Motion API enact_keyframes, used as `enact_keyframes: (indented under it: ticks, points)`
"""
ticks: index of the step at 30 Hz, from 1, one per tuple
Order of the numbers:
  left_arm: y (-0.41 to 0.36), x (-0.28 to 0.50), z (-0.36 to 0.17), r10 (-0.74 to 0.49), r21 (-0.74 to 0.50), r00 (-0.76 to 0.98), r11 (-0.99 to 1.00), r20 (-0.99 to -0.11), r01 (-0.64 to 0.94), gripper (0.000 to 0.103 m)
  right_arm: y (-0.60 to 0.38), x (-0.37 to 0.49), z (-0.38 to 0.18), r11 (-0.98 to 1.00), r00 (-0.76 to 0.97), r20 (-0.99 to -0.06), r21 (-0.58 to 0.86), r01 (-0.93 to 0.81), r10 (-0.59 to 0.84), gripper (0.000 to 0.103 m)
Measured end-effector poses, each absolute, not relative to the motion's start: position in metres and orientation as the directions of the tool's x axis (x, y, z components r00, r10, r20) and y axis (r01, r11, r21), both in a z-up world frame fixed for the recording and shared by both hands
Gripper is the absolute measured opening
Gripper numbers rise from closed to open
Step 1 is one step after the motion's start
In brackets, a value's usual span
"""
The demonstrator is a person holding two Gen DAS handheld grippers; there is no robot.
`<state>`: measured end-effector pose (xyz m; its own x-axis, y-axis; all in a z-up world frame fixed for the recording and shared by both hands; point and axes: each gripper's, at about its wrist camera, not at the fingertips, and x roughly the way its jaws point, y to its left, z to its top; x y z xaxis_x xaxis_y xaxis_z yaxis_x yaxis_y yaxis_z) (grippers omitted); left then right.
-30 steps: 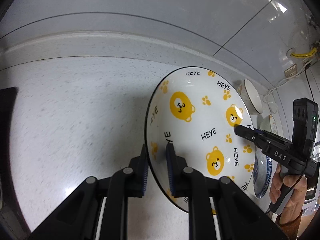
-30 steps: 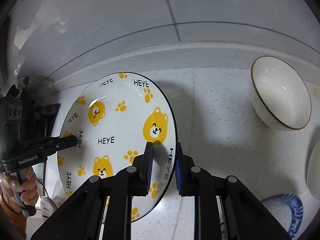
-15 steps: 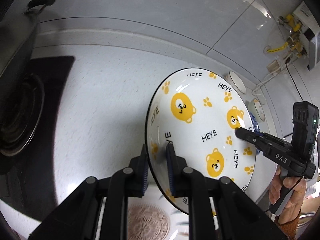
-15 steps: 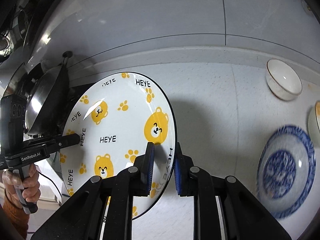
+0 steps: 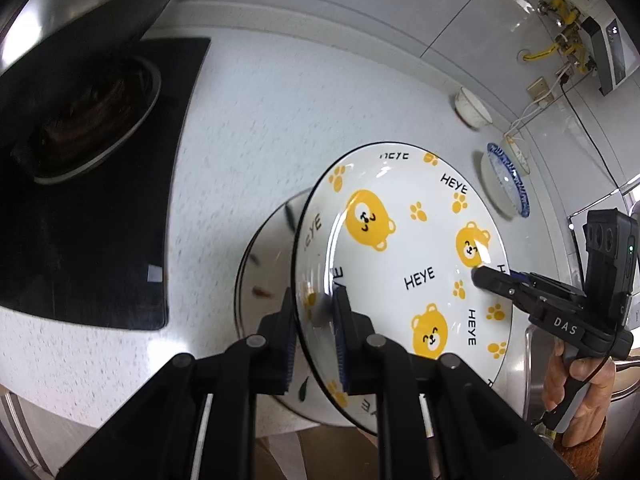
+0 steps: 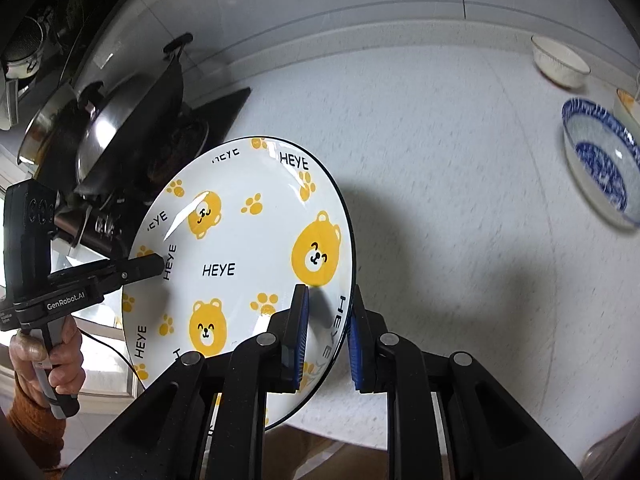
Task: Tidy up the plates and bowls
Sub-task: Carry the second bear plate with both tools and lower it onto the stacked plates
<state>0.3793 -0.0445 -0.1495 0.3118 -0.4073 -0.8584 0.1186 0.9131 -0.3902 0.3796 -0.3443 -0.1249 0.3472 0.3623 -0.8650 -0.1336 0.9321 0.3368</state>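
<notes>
A white plate with yellow bears and "HEYE" print (image 5: 408, 256) is held in the air by both grippers, one on each side of its rim. My left gripper (image 5: 314, 316) is shut on its left rim. My right gripper (image 6: 326, 320) is shut on its right rim (image 6: 340, 312). The plate (image 6: 240, 264) hangs above the white speckled counter. Under it in the left wrist view lies another white plate (image 5: 268, 264) on the counter. A blue-patterned bowl (image 6: 600, 164) and a small white bowl (image 6: 560, 62) stand further off.
A black stove top (image 5: 100, 208) with a burner and a steel wok (image 6: 120, 128) lies to the left. The tiled wall runs behind the counter (image 6: 440, 128). A wall socket with cables (image 5: 540, 92) is at the far right. The counter's front edge is close below.
Both grippers have pulled back and up from the wall with the plate. The stove, the wok and the second plate below have come into view; the bowls look smaller and farther.
</notes>
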Motion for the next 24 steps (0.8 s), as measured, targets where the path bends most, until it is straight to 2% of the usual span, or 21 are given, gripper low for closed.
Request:
enact_keyframes:
  ticks: [10,20,24]
  points:
    - [-0.033,0.374,-0.177,-0.403,-0.397,0.255,0.915,-0.879,0.080,0.015,-0.335,0.373,-0.145,0.933,0.305,-0.882,0.344,-0.104,0.359,0.016]
    - [-0.035,0.377,-0.169,-0.383,-0.372,0.239,0.924,-0.892,0.094,0.015,-0.323,0.368,-0.136,0.953,0.349,-0.887,0.272,-0.135,0.303,0.016]
    - [-0.039,0.376,-0.162,-0.330,-0.312,0.270,0.944,-0.905,0.107,0.016,-0.321,0.365,-0.135,0.960,0.371,-0.886,0.242,-0.138,0.277,0.016]
